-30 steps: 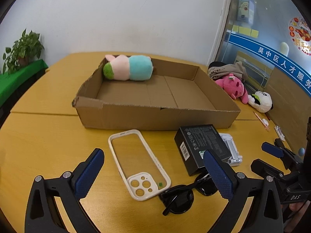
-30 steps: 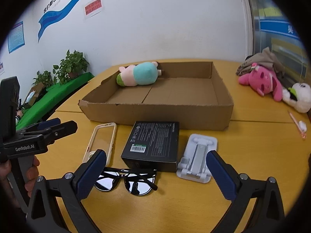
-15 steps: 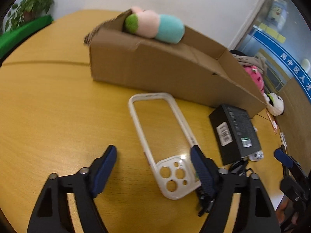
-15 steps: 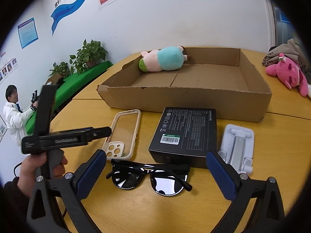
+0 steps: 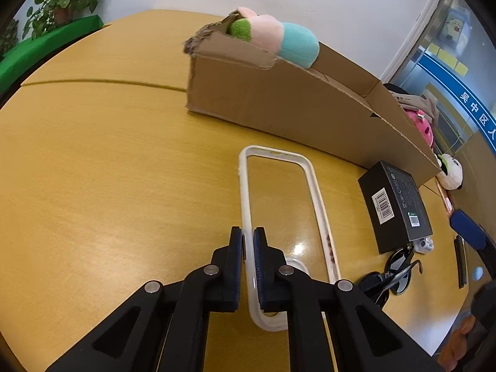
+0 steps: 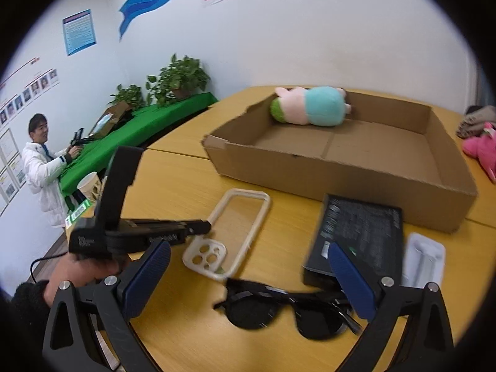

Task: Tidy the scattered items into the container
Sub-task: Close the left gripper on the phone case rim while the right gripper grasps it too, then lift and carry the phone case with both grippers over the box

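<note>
Cream-white plastic phone case [image 5: 280, 204], clear-backed, lies flat on the yellow wooden table [image 5: 108, 170], just in front of the shallow brown cardboard box [image 5: 279, 99]. Left gripper [image 5: 248, 245] clamped on the case's left rim near the camera-hole end; blue pads [image 5: 236, 248] press the rim from both sides. In the right wrist view the hand [image 6: 86, 271] holding that gripper shows at the case's near corner.

Right gripper [image 6: 248, 279] stands wide apart, nothing between its pads, hovering above black sunglasses [image 6: 288, 307] that rest on the table. Black rectangular carton with barcode label [image 5: 395, 207] just beyond the glasses, touching or nearly so. White folding phone stand [image 6: 423, 260] to its right.

Inside the box, far left corner: pink, teal and green plush toy [image 6: 310, 105]. Rest of the box floor bare. Pink plush [image 6: 482, 148] and white panda plush [image 5: 451, 172] sit on the table beyond the box's right end
</note>
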